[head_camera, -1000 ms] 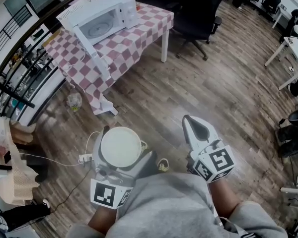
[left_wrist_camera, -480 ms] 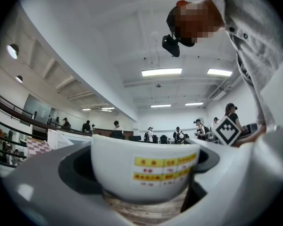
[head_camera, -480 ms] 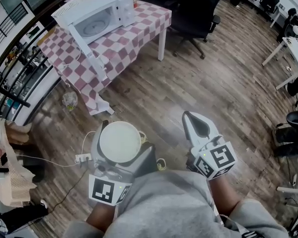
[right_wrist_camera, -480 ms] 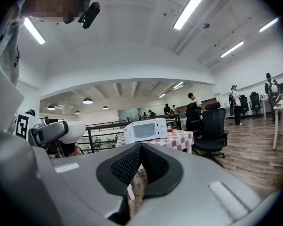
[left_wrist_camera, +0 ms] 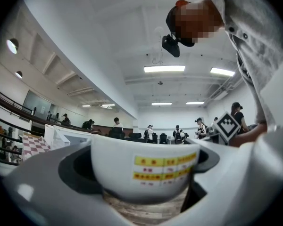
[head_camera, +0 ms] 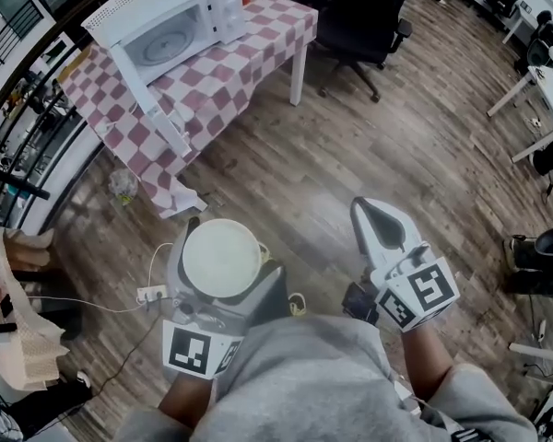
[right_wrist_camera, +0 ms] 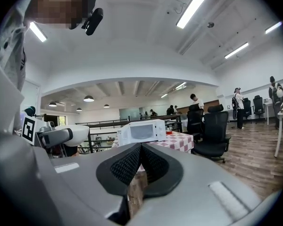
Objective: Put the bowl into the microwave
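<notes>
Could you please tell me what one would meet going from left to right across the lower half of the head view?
power strip on the floor → bowl → right hand-held gripper

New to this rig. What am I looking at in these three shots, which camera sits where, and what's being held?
There is no robot here: a person holds a two-jaw gripper in each hand. The head view looks down from a camera on the person's head. Each gripper view looks along that gripper's own jaws. The left gripper has its jaws closed on a white bowl. The right gripper is shut and empty. Ahead, a white microwave, door open, stands on a table with a checked cloth.
</notes>
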`<action>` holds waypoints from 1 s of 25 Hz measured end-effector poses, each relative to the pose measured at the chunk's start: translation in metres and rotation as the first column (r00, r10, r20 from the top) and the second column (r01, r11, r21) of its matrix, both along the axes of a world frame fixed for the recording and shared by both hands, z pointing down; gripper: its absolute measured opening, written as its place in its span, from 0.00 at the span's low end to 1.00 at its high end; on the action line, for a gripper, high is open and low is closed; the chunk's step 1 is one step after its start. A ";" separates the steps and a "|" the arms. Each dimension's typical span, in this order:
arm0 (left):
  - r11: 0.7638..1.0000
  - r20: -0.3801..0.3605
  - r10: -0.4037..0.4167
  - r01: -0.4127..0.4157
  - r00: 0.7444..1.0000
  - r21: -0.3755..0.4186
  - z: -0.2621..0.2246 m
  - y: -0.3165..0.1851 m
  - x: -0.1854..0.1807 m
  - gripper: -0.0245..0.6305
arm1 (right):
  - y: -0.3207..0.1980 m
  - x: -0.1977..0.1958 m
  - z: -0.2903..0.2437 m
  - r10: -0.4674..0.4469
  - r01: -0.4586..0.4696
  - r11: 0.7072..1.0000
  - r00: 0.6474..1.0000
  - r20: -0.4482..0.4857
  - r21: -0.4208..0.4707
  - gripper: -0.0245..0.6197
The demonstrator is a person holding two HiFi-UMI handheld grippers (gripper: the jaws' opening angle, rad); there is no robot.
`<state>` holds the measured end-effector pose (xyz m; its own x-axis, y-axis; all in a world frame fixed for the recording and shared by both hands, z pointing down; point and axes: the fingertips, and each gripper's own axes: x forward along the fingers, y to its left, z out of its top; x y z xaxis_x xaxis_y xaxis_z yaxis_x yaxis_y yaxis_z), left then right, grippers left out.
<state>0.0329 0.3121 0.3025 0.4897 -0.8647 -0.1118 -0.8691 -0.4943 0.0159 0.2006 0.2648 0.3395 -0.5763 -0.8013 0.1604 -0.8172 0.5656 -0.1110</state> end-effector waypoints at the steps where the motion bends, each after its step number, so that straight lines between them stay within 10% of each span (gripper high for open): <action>1: 1.000 -0.001 0.003 -0.003 1.000 -0.003 0.001 -0.007 0.000 0.86 | -0.007 0.001 0.001 0.000 0.000 1.000 1.000 -0.005 -0.002 0.03; 25: 0.999 -0.024 0.022 -0.022 0.999 -0.029 -0.001 -0.149 -0.048 0.86 | -0.141 -0.073 0.012 -0.058 0.057 0.995 0.998 -0.005 -0.083 0.03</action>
<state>-0.0148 0.1634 0.3020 0.5062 -0.8567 -0.0985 -0.8573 -0.5124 0.0507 0.1278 0.1237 0.3520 -0.6197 -0.7506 0.2292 -0.7845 0.6009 -0.1531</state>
